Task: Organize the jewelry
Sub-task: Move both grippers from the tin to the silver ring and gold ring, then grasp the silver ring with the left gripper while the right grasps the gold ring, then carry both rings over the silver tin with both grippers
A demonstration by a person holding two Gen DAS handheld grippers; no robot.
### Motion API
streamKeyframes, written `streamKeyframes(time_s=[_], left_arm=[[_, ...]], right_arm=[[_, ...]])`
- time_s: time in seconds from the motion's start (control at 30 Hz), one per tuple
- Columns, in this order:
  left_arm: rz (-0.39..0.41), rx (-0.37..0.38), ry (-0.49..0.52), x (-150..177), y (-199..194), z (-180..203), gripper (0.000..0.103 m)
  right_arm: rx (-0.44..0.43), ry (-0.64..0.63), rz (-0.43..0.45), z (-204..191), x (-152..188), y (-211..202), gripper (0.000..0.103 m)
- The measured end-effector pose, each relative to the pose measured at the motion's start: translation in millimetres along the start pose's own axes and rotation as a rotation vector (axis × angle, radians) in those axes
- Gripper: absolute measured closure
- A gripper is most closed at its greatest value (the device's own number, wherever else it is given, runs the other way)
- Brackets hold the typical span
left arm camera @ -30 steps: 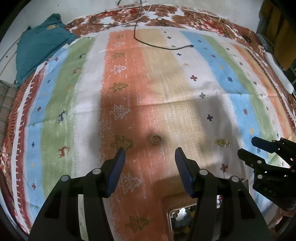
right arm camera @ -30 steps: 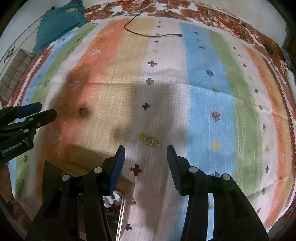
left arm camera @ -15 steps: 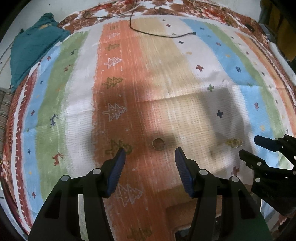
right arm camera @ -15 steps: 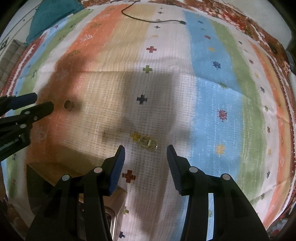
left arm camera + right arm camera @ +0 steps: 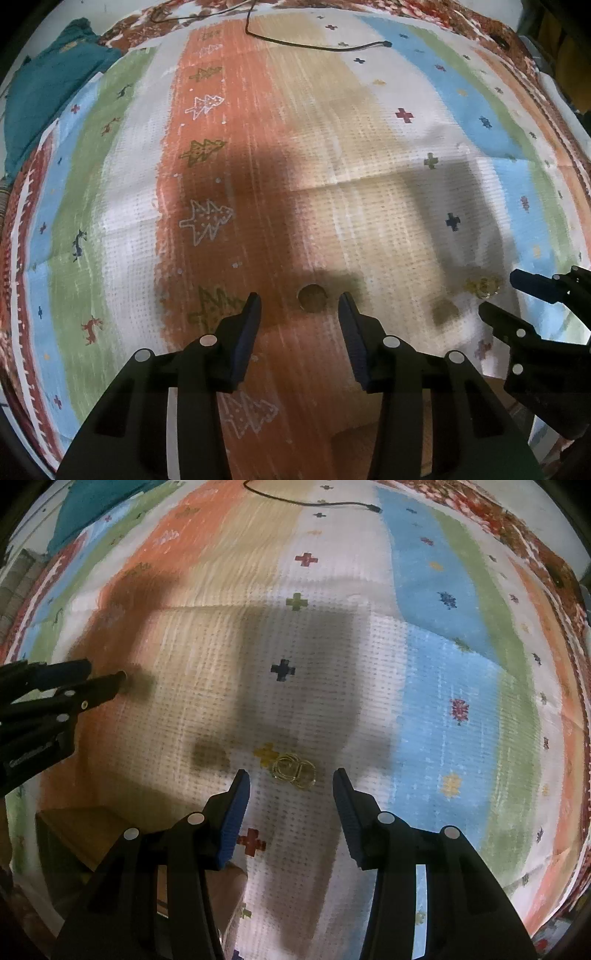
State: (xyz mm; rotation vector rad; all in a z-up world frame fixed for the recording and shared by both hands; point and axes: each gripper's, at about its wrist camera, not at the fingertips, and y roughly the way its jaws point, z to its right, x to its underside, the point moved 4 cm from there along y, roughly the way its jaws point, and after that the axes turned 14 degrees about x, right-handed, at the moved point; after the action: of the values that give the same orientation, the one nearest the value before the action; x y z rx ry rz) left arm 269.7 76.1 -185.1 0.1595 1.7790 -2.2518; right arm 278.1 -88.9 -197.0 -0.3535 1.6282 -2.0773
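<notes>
Two tools show: the left tool [image 5: 300, 308] and the right tool [image 5: 291, 786], each with two fingers

Two pieces of jewelry lie on the cloth: one round ring [image 5: 312, 298] and one gold piece [image 5: 294, 771] made of what look like two joined loops, though how many links it has is hard to tell

One striped cloth [image 5: 332, 147] is spread out, with one red patterned cloth [image 5: 424, 14] showing past its far edge

One black cable [image 5: 314, 44] lies at the far side

One teal fabric item [image 5: 44, 96] sits at the far left

One wooden box [image 5: 74, 827] shows at the near edge
</notes>
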Motion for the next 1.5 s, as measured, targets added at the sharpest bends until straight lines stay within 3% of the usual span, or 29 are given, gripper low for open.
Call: streamKeyframes(time_s=[0.23,0.3,0.43,0.9,1.5], left_arm=[[-0.024,-0.002,0.025,-4,13,3,0.070],[-0.034,-0.004,0.037,-5,18,5,0.071],[-0.044,-0.026,0.067,-5,25,8,0.084],[0.011,-0.003,0.057,4,0,17,0.084],[0.083,0.043,0.048,21,-42,29,0.084]], right_arm=[[0.018,-0.007,-0.017,-3,-4,7,0.060],[0.028,-0.007,-0.019,-8,-2,10,0.065],[0.016,-0.013,-0.019,-10,0,13,0.074],[0.017,0.002,0.016,-2,3,15,0.098],[-0.039,0.053,0.093,8,14,-25,0.100]])
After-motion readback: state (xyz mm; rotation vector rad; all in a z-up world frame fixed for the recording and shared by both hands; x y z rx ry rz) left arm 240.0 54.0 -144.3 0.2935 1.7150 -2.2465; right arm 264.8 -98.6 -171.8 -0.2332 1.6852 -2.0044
